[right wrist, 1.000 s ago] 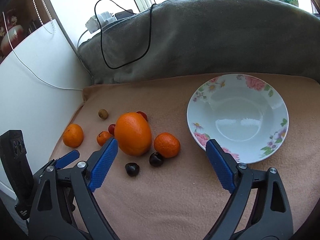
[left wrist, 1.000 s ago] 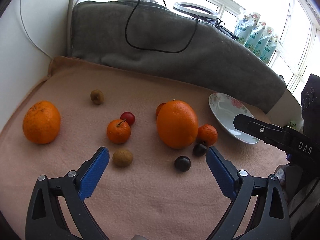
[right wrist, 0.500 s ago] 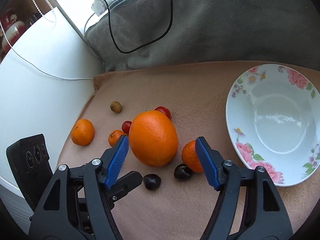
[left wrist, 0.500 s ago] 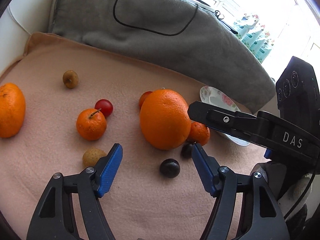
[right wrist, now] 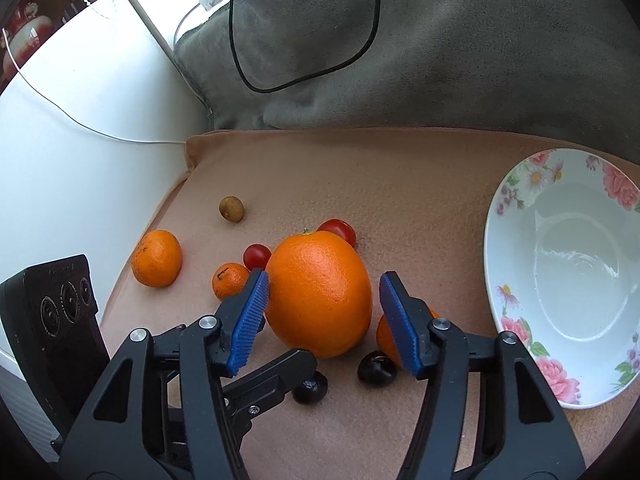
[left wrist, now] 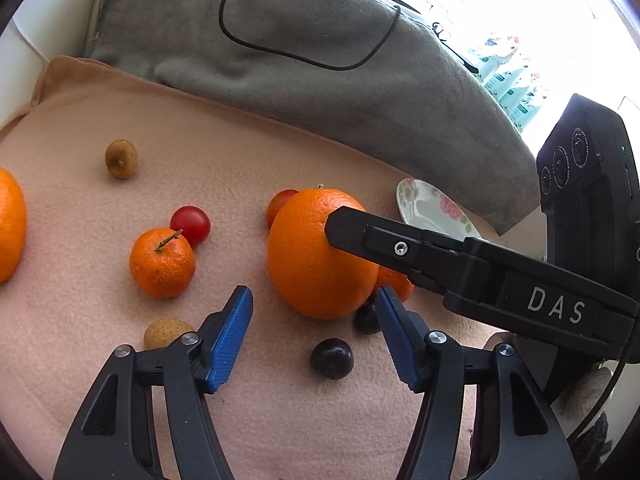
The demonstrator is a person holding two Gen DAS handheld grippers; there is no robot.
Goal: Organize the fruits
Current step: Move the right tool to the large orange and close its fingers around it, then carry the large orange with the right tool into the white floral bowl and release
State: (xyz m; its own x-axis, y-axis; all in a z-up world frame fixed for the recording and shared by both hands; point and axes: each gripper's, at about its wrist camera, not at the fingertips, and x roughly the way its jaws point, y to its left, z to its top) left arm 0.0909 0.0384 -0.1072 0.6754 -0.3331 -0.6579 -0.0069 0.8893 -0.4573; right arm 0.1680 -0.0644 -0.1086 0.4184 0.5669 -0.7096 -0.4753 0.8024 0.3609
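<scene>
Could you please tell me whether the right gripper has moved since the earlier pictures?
Yes. The right gripper has swung left, away from the bowl, to frame the big orange; its jaws have just been closing, not yet pressing on it.

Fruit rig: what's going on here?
A person works two handheld grippers over fruit scattered on a pink blanket. The right gripper, jaws just closing, straddles the big orange without visibly gripping it. The left gripper is open, holding nothing. The floral bowl holds no fruit.

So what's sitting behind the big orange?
A red tomato peeks out behind the big orange, apparently against it; most of it is hidden by the orange. Whether anything smaller lies there too can't be seen.
</scene>
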